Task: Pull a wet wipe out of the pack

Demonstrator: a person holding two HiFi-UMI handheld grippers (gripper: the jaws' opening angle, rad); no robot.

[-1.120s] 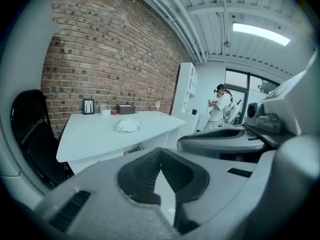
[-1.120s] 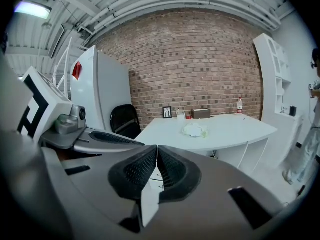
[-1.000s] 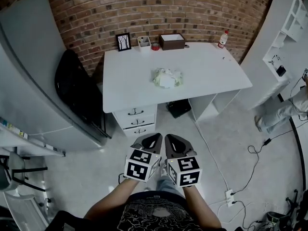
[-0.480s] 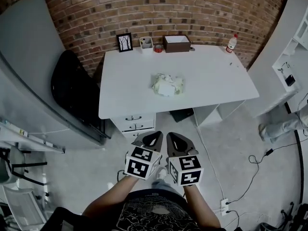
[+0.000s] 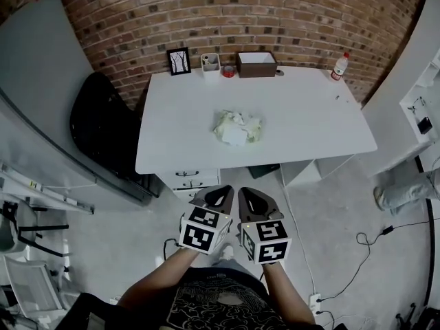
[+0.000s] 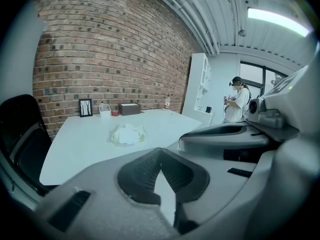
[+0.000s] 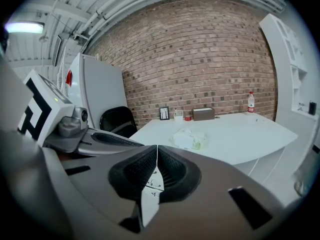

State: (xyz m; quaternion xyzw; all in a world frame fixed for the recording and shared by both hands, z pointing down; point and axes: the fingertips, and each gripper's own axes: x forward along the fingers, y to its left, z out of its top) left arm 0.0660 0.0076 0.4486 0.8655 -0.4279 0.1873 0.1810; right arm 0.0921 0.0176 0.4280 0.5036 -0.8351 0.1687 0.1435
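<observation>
I held my left gripper [image 5: 221, 190] and my right gripper [image 5: 247, 192] side by side, close to my body and above the floor, in front of the white table [image 5: 309, 119]. Both pairs of jaws were closed tip to tip with nothing between them. The pack of wet wipes [image 5: 237, 127] lay crumpled near the middle of the table, well apart from both grippers and untouched. Along the table's far edge, against the brick wall, stood a small picture frame [image 5: 179, 60], a white cup [image 5: 210, 62], a dark box [image 5: 256, 64] and a bottle [image 5: 338, 66]. A black chair [image 5: 96, 126] sat to the left of the table.
</observation>
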